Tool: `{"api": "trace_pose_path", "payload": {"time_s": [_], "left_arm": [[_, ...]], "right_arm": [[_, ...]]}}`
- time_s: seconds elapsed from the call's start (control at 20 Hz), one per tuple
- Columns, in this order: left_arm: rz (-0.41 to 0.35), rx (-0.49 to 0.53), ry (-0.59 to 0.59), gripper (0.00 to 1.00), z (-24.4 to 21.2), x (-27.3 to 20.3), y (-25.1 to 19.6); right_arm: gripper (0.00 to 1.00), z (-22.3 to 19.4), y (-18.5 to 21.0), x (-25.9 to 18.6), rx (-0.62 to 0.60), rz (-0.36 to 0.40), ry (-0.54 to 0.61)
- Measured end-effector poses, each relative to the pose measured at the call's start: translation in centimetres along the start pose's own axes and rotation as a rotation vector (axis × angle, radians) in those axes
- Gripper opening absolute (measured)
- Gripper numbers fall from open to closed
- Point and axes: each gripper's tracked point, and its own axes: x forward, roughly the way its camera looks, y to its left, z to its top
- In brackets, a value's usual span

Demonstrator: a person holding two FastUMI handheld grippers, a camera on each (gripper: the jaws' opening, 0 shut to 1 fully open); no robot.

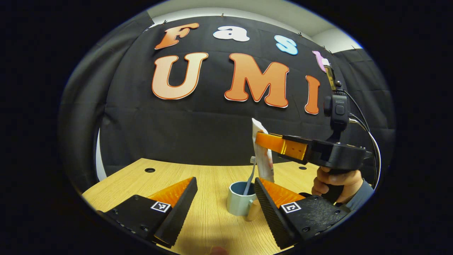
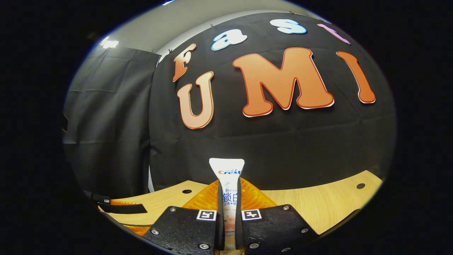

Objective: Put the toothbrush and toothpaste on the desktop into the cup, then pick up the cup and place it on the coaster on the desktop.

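- White toothpaste (image 2: pixel 228 184) tube, one, pinched upright by right gripper (image 2: pixel 228 216).
- One cup (image 1: pixel 241 202) holds one toothbrush (image 1: pixel 250 177).
- Left gripper (image 1: pixel 224 193) gapes empty.

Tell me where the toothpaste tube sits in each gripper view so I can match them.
Left gripper view: toothpaste tube right of centre, upright above the cup, held by the right gripper.
Right gripper view: tube bottom centre, pinched between that gripper's own fingers.
Shared landmark: the wooden desktop.
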Motion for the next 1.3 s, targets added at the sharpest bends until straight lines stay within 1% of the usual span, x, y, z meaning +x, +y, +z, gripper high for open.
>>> {"api": "trace_pose_path", "payload": {"time_s": [0.2,0.45,0.55,0.65,0.9,0.95,1.0,1.2,1.3], "left_arm": [[0.007,-0.002,-0.004,0.97,-0.2,-0.3,0.4],[0.023,-0.014,0.01,0.97,-0.7,-0.2,1.2],[0.026,-0.017,0.023,0.97,-1.4,-0.3,1.3],[0.03,-0.017,0.035,0.97,-1.8,-0.3,1.4],[0.035,-0.017,0.072,0.97,-3.0,-0.4,1.3],[0.033,-0.02,0.079,0.97,-3.2,-0.4,1.2],[0.032,-0.02,0.084,0.97,-3.5,-0.6,1.1],[0.038,-0.016,0.089,0.97,-3.5,-0.8,0.9],[0.031,-0.017,0.099,0.96,-3.7,-0.7,0.6]], "right_arm": [[0.12,-1.0,0.8,1.7,0.012,0.025,-0.018],[0.12,-3.1,0.8,3.2,-0.019,0.015,-0.003],[0.13,-4.0,0.8,3.5,-0.031,0.018,0.014],[0.17,-4.7,0.7,3.7,-0.053,0.013,0.027],[0.2,-6.3,1.0,2.9,-0.105,0.02,0.067],[0.23,-6.4,0.9,2.9,-0.113,0.016,0.073],[0.23,-6.5,0.7,2.7,-0.118,0.011,0.081],[0.28,-6.7,0.6,1.8,-0.126,0.012,0.105],[0.3,-5.9,0.5,1.2,-0.14,0.013,0.094]]}}
